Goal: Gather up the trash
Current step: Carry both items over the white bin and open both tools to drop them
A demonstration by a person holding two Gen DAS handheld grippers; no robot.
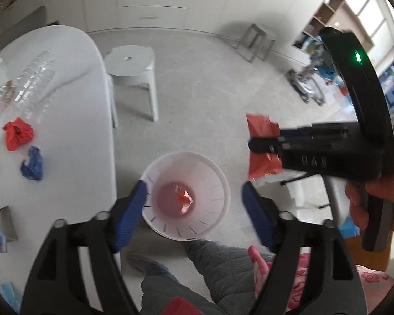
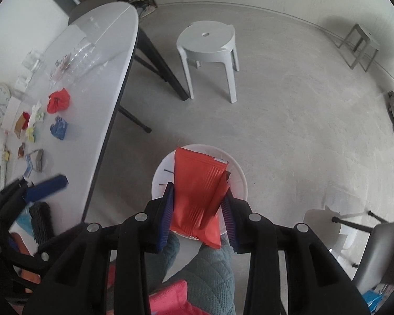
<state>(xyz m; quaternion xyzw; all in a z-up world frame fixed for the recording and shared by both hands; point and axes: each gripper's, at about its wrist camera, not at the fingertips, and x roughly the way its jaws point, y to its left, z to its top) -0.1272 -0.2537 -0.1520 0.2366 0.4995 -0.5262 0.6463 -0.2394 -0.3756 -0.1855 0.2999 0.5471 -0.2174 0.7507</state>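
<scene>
Two claws over the white bin point(image 1: 218, 183) on the floor. Left claw point(image 1: 194, 204) spread wide, nothing between its pads; one small red scrap point(image 1: 183, 197) lies in the bin. Right claw point(image 2: 199, 210) clamped on a red wrapper point(image 2: 197, 191). Red wad point(image 1: 18, 134) and blue wad point(image 1: 32, 163) remain on the worktop point(image 1: 73, 105).

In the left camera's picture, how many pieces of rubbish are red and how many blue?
Red: 3 (red wad, packet, scrap in the bin)
Blue: 1 (blue wad)
Total: 4
</scene>
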